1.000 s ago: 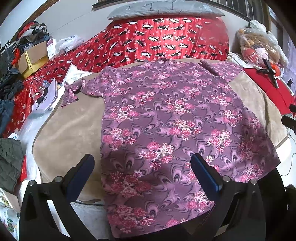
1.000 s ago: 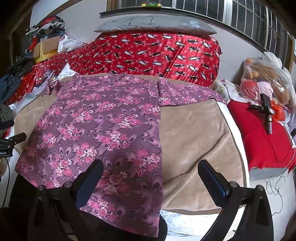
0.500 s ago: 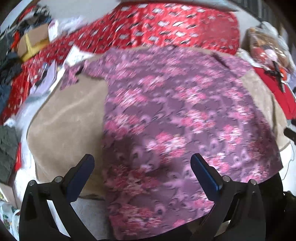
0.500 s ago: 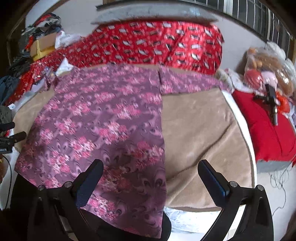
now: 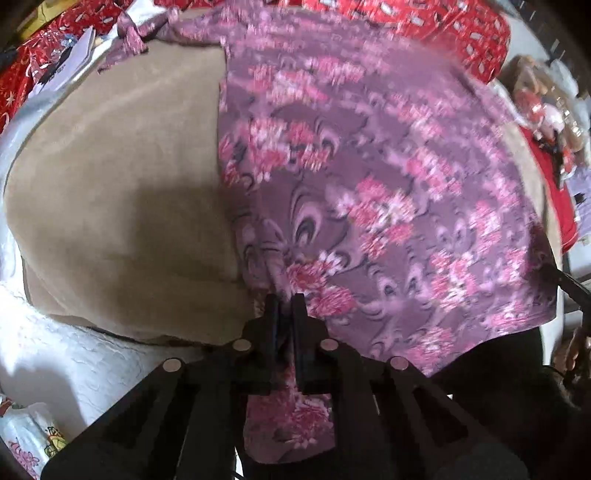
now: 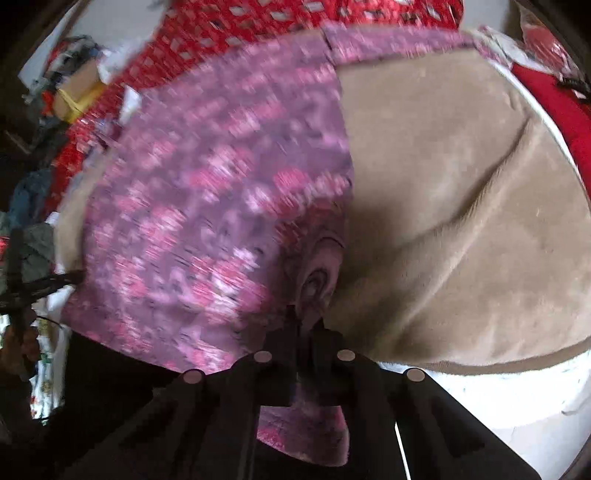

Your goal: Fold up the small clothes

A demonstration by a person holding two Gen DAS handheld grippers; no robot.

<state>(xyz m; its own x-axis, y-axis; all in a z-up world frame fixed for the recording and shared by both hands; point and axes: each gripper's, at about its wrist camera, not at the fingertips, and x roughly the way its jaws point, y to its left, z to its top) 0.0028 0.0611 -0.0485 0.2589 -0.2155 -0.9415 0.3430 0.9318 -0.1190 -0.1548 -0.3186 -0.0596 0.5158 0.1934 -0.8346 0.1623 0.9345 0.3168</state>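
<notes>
A purple floral shirt (image 5: 369, 177) lies spread flat on a tan blanket (image 5: 110, 177), collar end far from me, hem hanging over the near edge. My left gripper (image 5: 285, 301) is shut on the shirt's near left hem corner. My right gripper (image 6: 306, 325) is shut on the shirt (image 6: 221, 184) at its near right hem corner. Cloth bunches up at both pinch points. Both views are motion-blurred.
A red patterned cover (image 5: 461, 33) lies behind the shirt. The tan blanket (image 6: 461, 203) lies bare to the right of the shirt, with a white sheet (image 6: 517, 398) below its edge. Papers and clutter (image 5: 62, 62) sit far left. Bagged toys (image 5: 546, 107) sit right.
Both grippers were open above the near hem. They have dropped down to the hem corners and shut on the cloth. The cloth has puckered at both pinch points.
</notes>
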